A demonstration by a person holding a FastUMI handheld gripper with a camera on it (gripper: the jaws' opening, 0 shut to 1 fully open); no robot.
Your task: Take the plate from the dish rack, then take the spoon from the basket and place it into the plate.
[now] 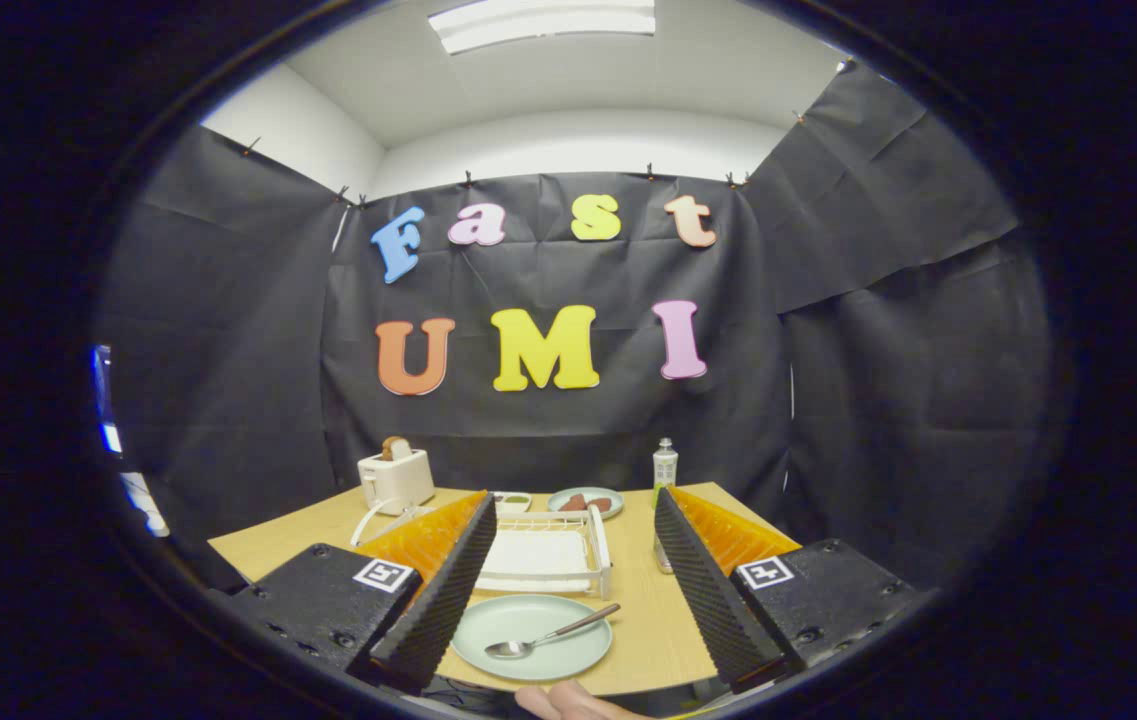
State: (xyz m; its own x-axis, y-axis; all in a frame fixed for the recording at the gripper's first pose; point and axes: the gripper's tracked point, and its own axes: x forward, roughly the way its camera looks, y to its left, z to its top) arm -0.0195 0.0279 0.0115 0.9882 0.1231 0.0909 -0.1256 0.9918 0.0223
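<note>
A pale green plate (532, 636) lies flat on the wooden table (663, 620), between my fingers near the table's front edge. A metal spoon (550, 636) rests in the plate, bowl to the left and handle angled up to the right over the rim. Just beyond the plate stands the white dish rack (550, 552), with nothing upright in it. My gripper (568, 590) is open, fingers spread wide on either side of the plate and rack, holding nothing.
At the back left stands a white toaster (395, 478) with bread in its slot. Behind the rack sit a small dish (513, 500) and a plate with food (585, 502). A clear bottle (665, 465) stands back right. A fingertip (568, 700) shows at the front edge.
</note>
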